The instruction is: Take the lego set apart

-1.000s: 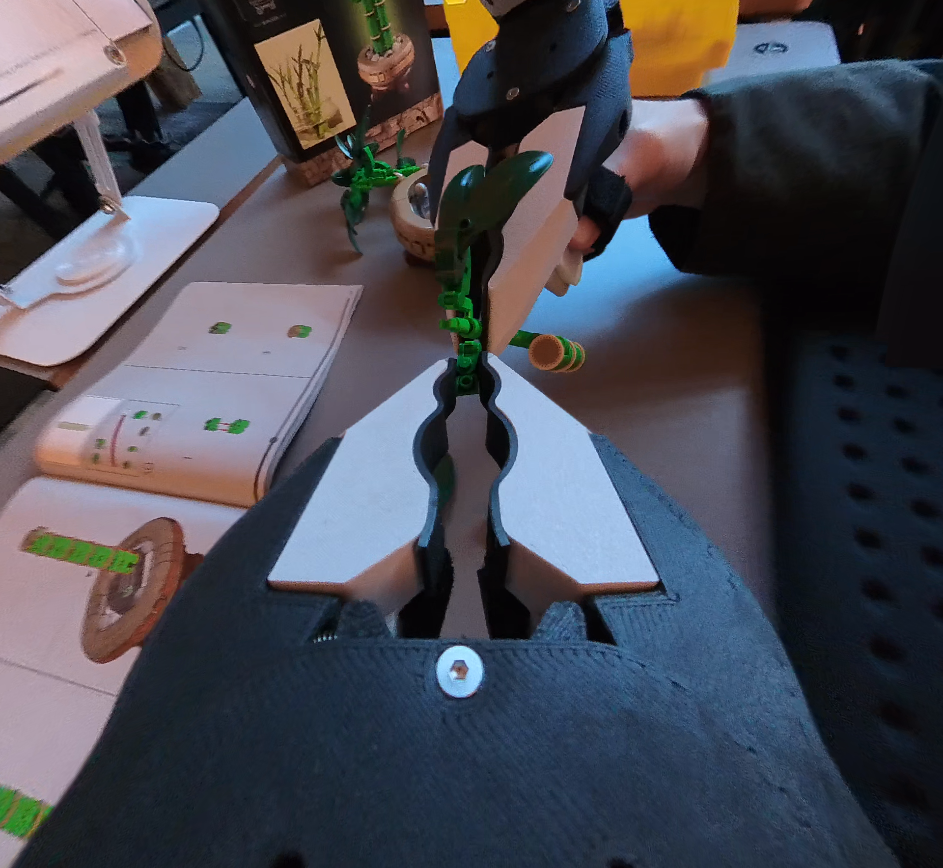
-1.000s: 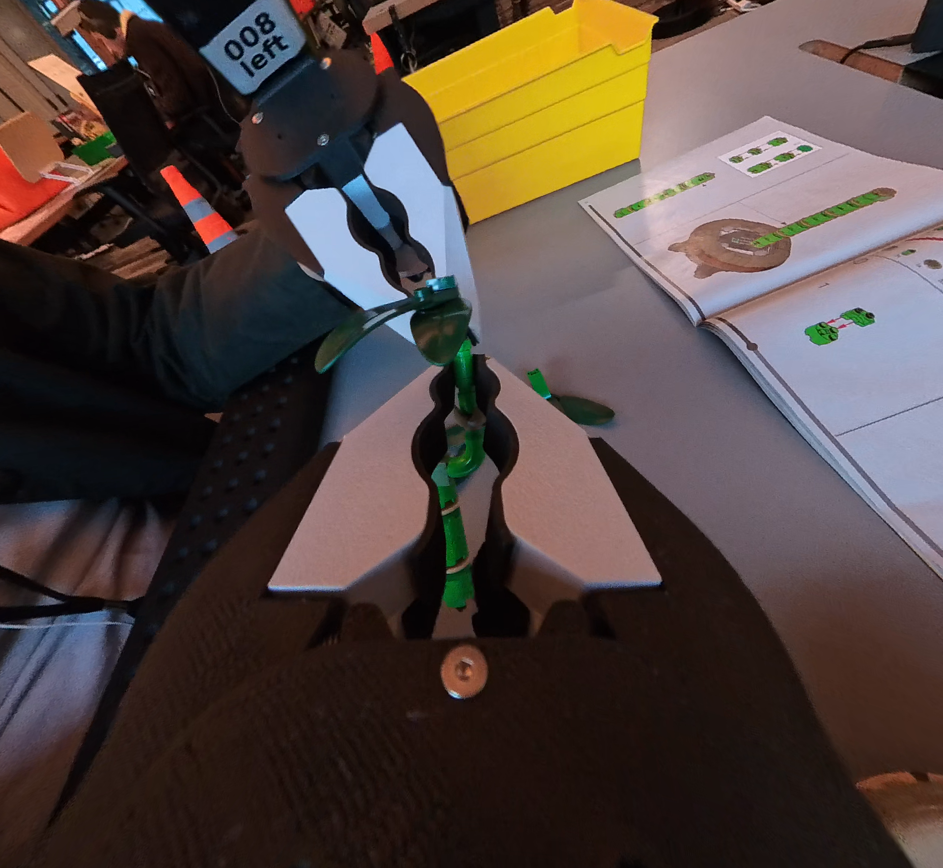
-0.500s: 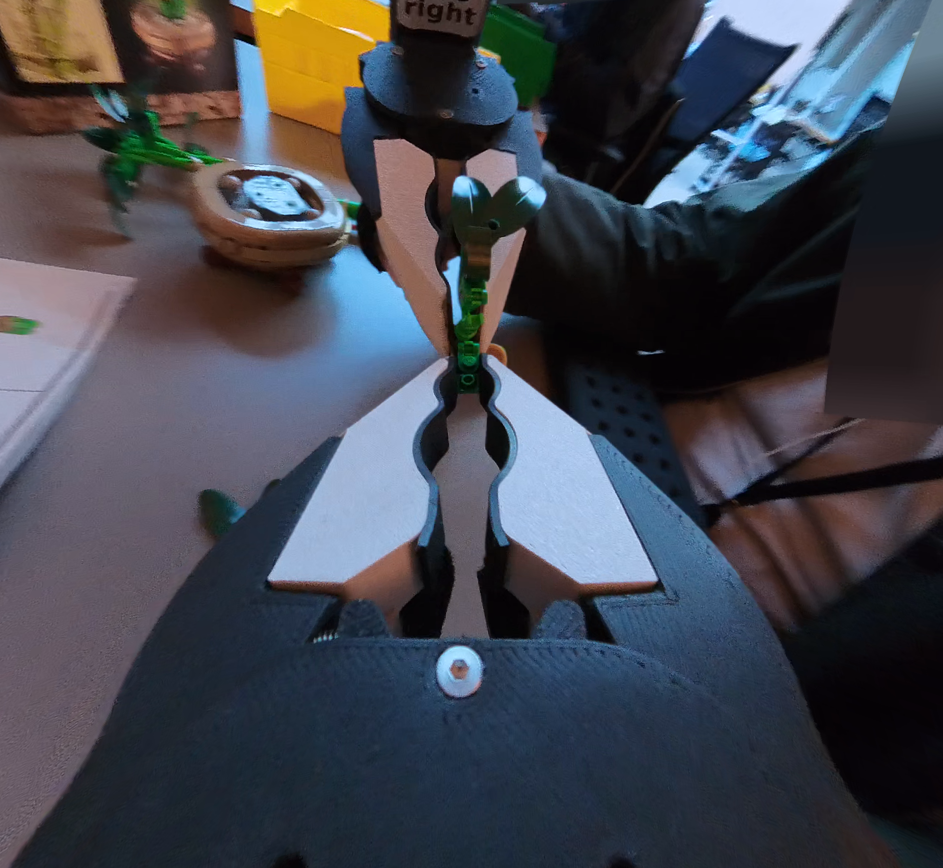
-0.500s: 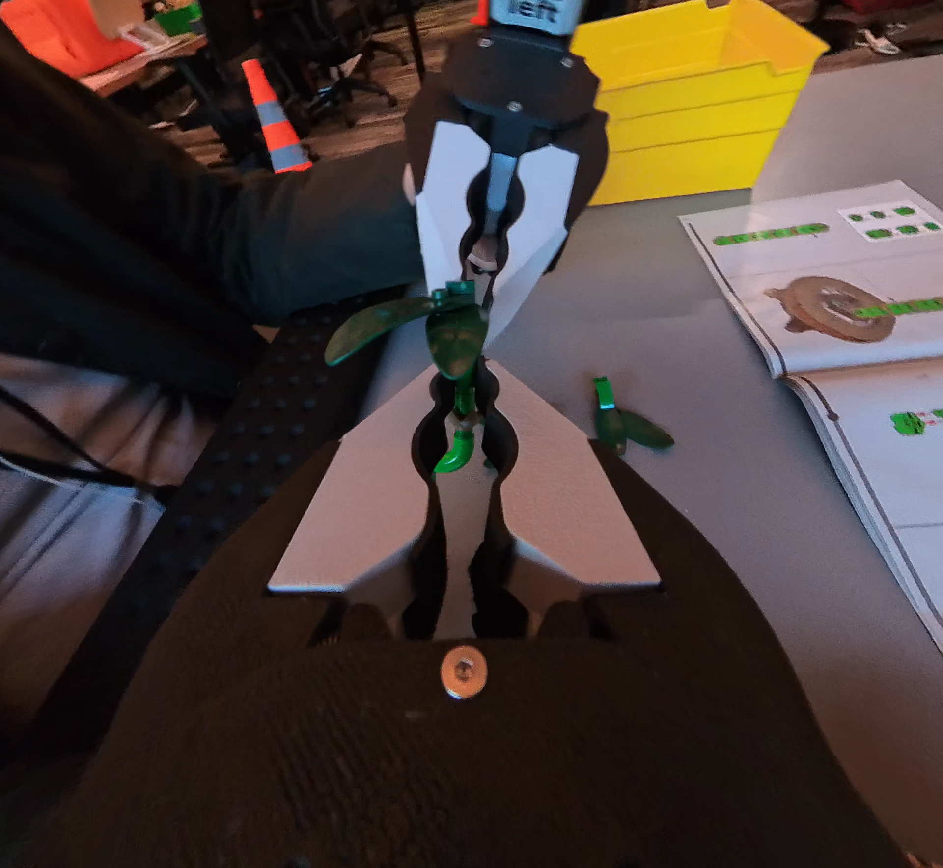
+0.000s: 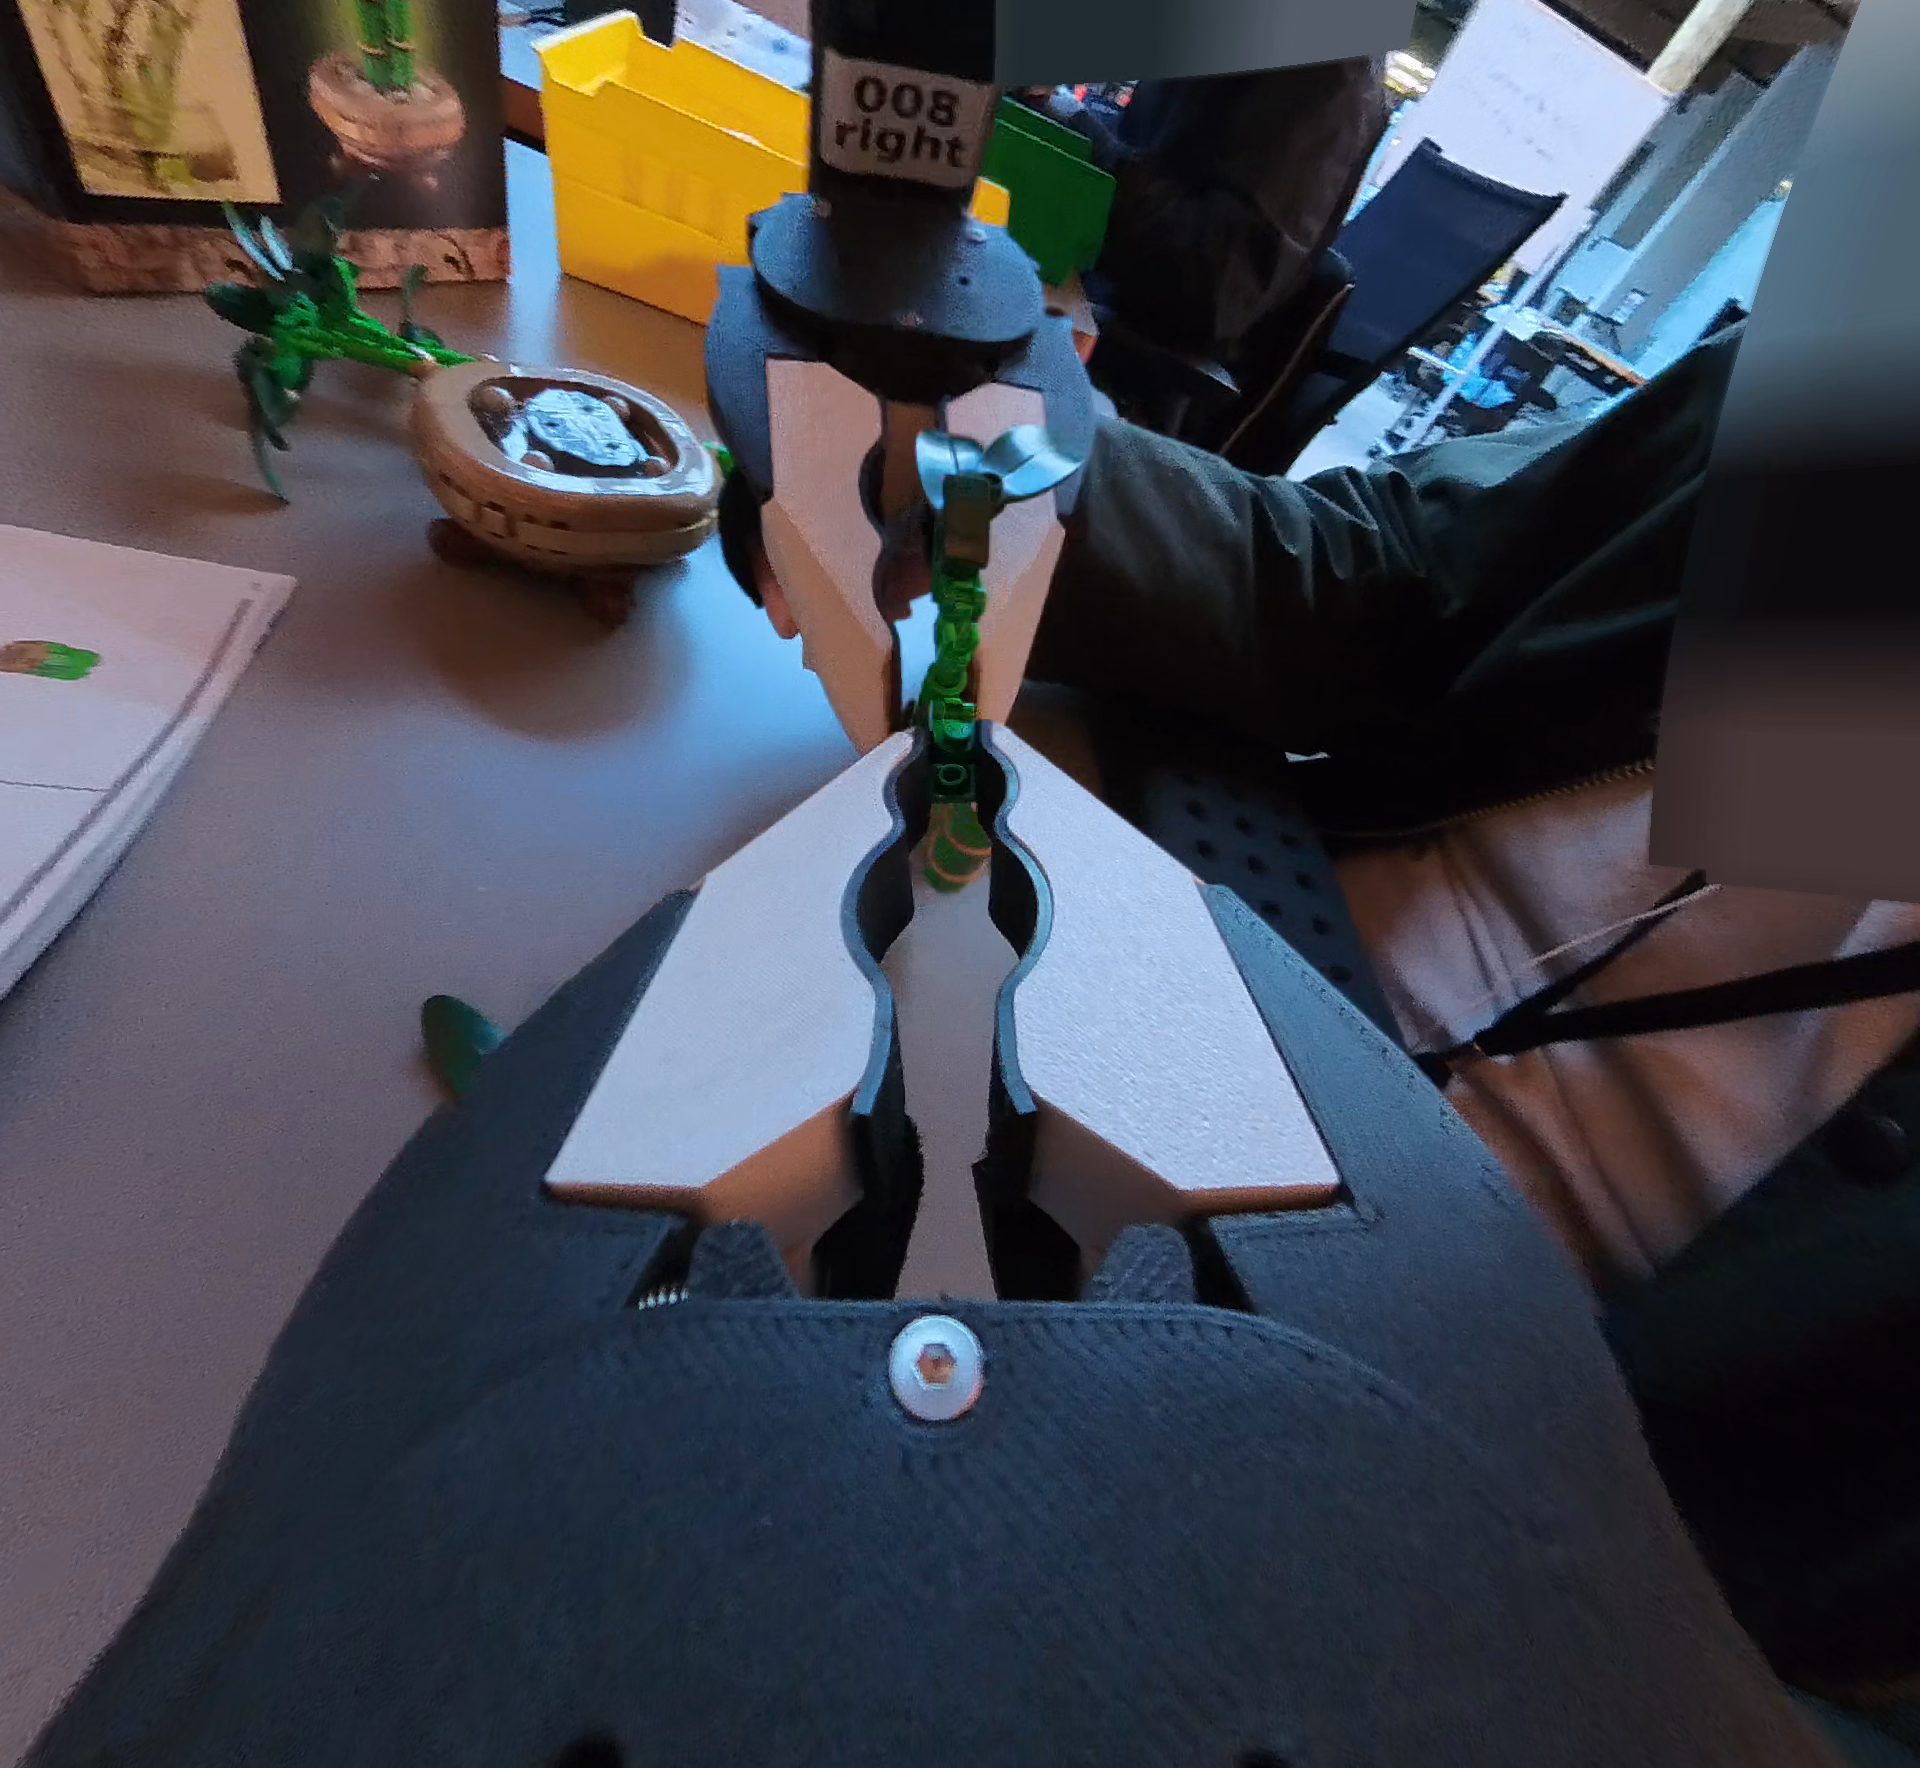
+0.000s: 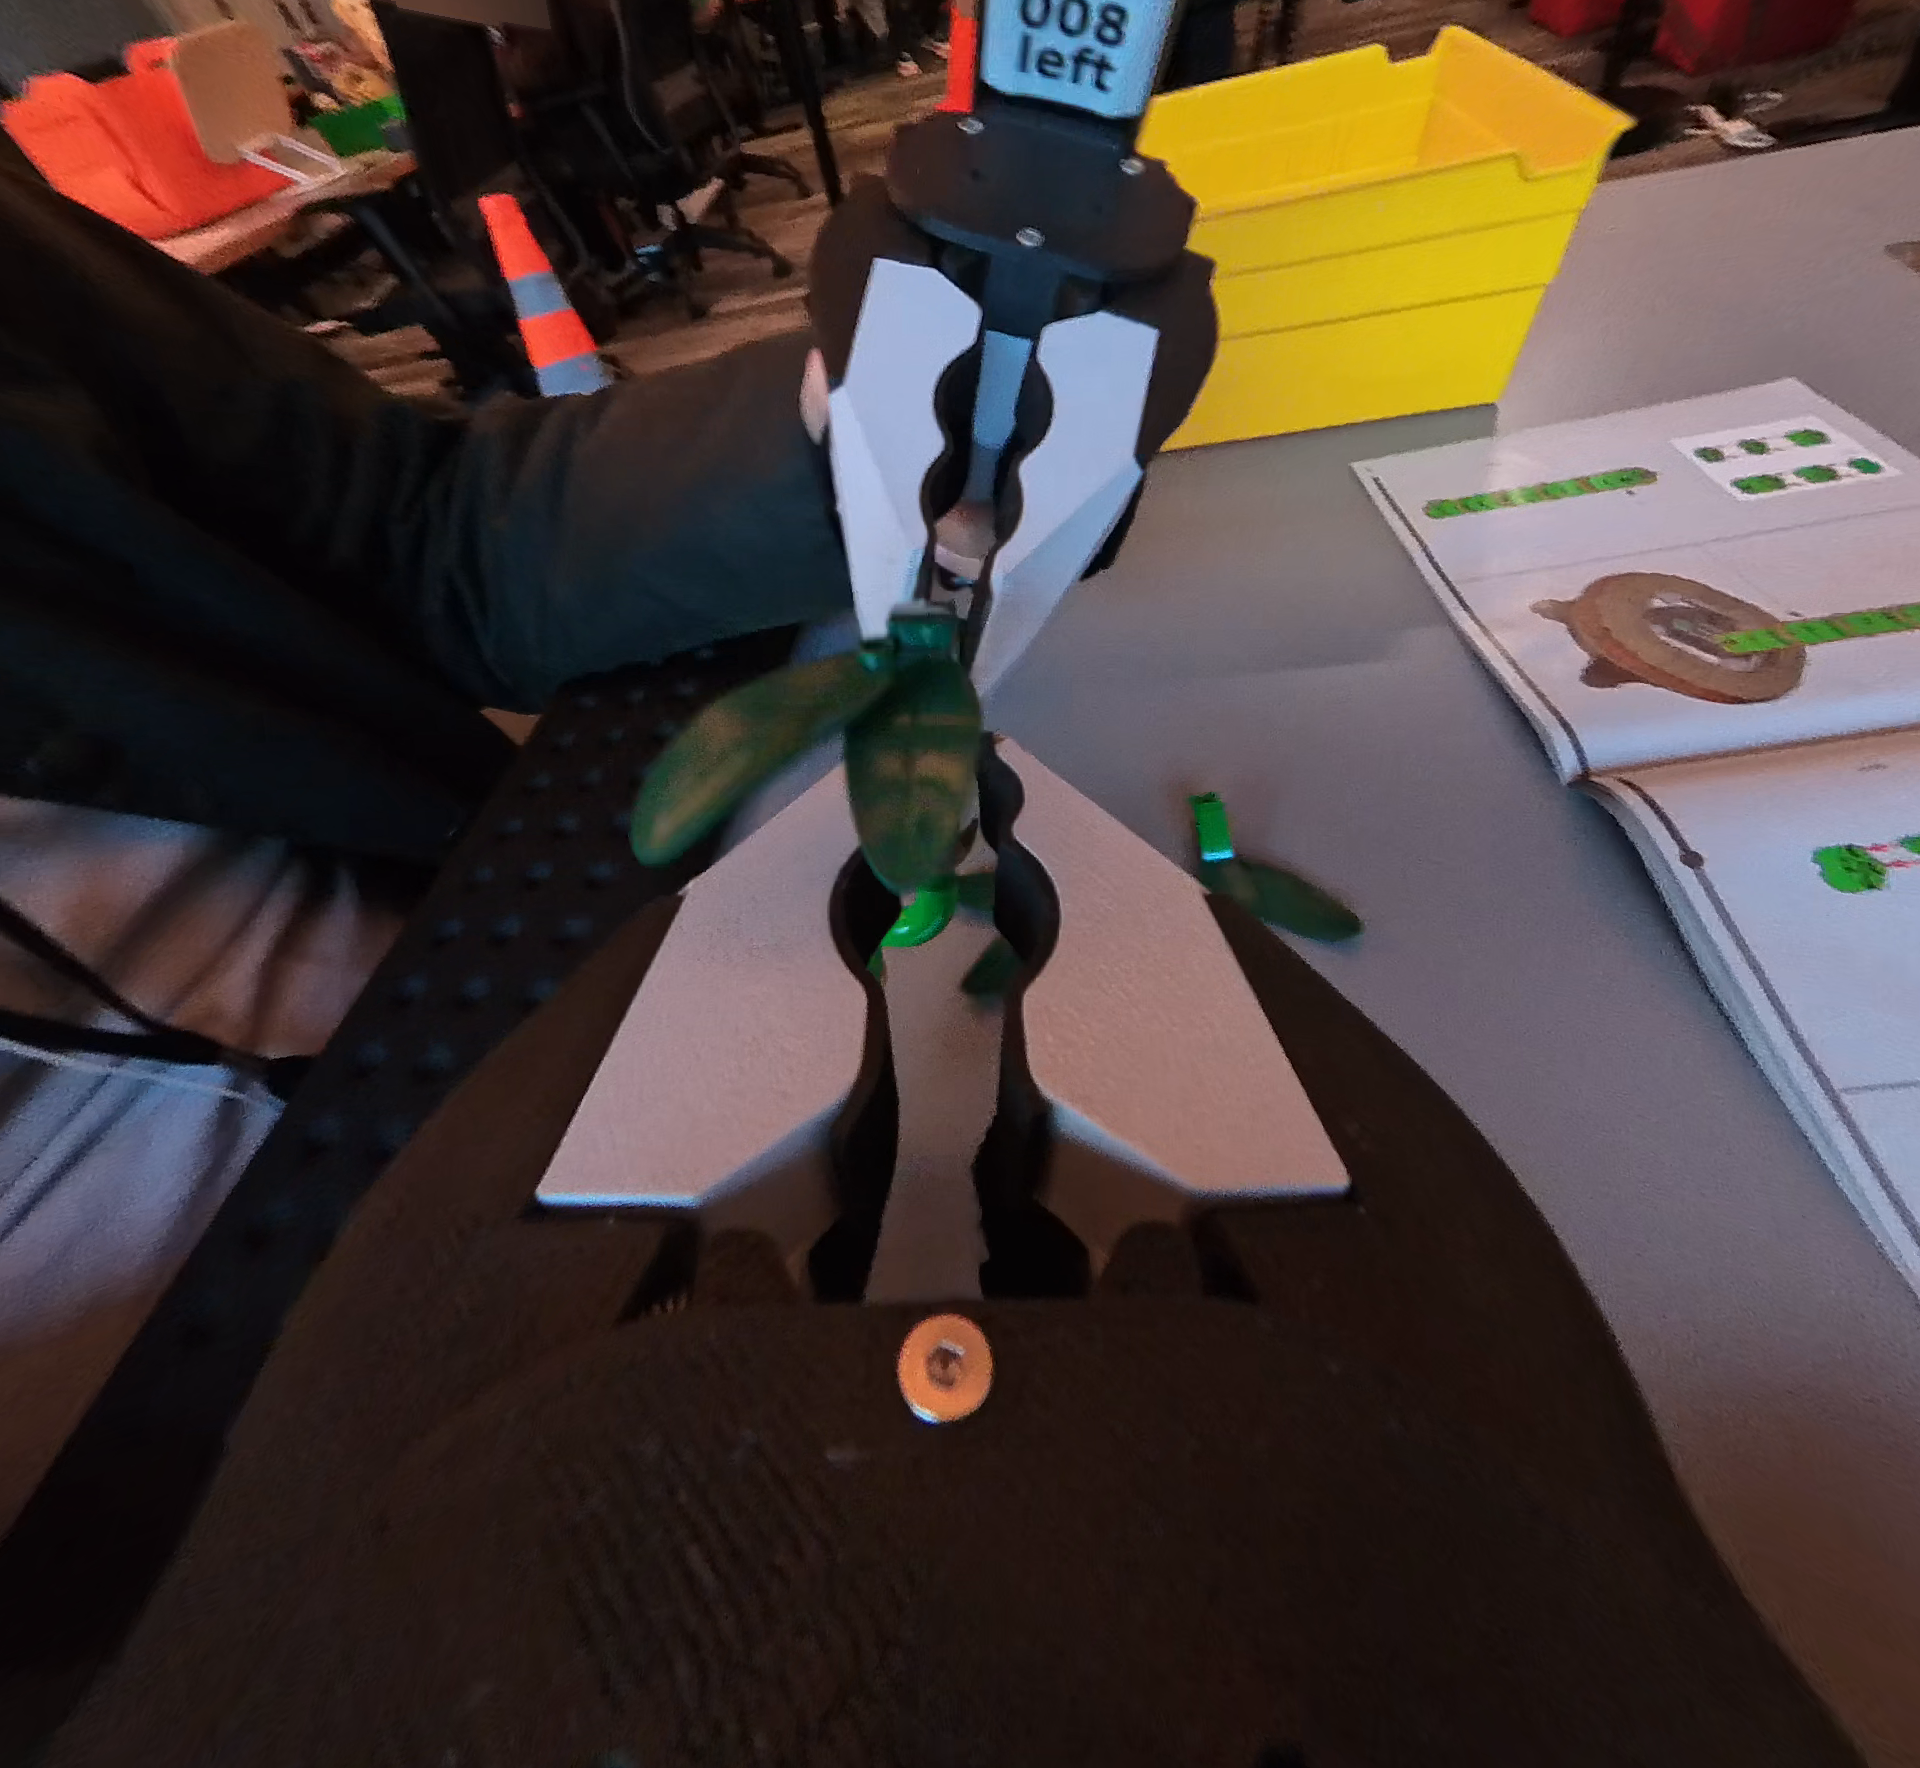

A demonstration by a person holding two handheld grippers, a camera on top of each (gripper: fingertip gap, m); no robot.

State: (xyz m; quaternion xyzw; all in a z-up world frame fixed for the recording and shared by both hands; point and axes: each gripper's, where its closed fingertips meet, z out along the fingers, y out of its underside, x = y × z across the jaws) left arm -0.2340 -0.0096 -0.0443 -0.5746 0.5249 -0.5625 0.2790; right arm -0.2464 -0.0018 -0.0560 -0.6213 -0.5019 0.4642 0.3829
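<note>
The lego stalk (image 5: 956, 648) hangs between our two tongs above the table (image 5: 416, 783): our left gripper (image 5: 948, 752) is pinched tight on its lower green end, and our right gripper (image 6: 987, 783) is closed on the leafy end. A loose leaf piece (image 6: 1262, 877) lies nearby; the tan pot base (image 5: 566, 471) and yellow bin (image 6: 1382, 232) sit farther off.
</note>
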